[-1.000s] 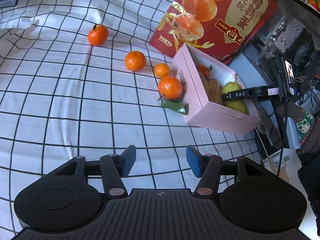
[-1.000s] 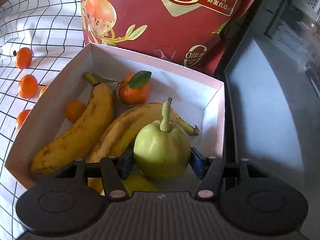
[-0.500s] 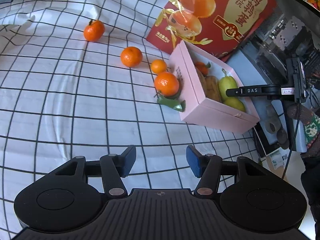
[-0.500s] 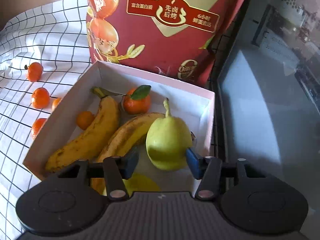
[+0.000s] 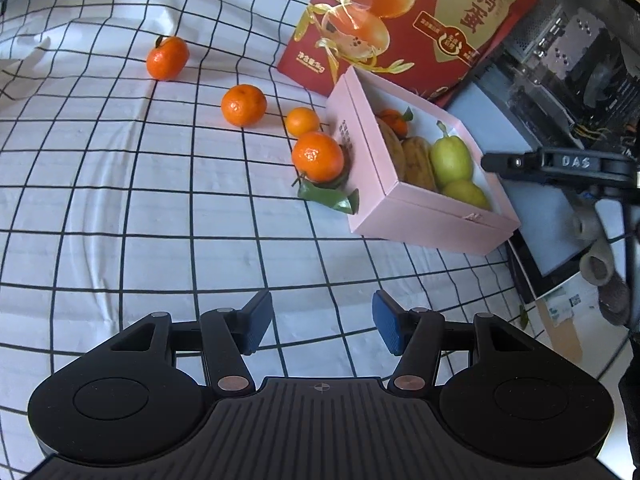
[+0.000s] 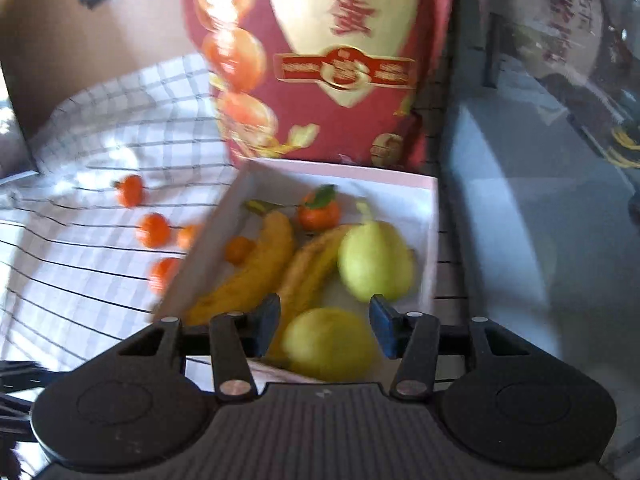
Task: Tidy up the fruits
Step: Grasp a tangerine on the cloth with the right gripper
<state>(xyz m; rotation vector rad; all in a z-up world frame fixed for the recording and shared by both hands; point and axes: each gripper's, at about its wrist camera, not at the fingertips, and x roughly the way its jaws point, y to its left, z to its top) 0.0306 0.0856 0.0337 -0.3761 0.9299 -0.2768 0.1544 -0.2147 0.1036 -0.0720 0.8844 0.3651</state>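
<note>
A pink box (image 5: 420,216) stands on the checked cloth. It holds two bananas (image 6: 256,276), two green pears (image 6: 376,260) and two mandarins, one of them with a leaf (image 6: 318,214). Several loose mandarins (image 5: 243,105) lie on the cloth to the box's left, the nearest (image 5: 318,157) on a green leaf against its wall. My right gripper (image 6: 324,322) hovers open above the box's near end; its pads touch nothing, and the nearer pear (image 6: 330,344) lies below the gap. Farther back, my left gripper (image 5: 322,322) is open over bare cloth.
A tall red carton (image 5: 420,20) stands right behind the box. A computer case with a glass side (image 5: 580,60) borders the cloth on the right. A gloved hand (image 5: 596,248) holds the right gripper there. The checked cloth (image 5: 120,200) stretches away to the left.
One second ago the pear sat between the right gripper's pads; it now lies in the box, and the gripper has drawn up and back. The left gripper has barely moved.
</note>
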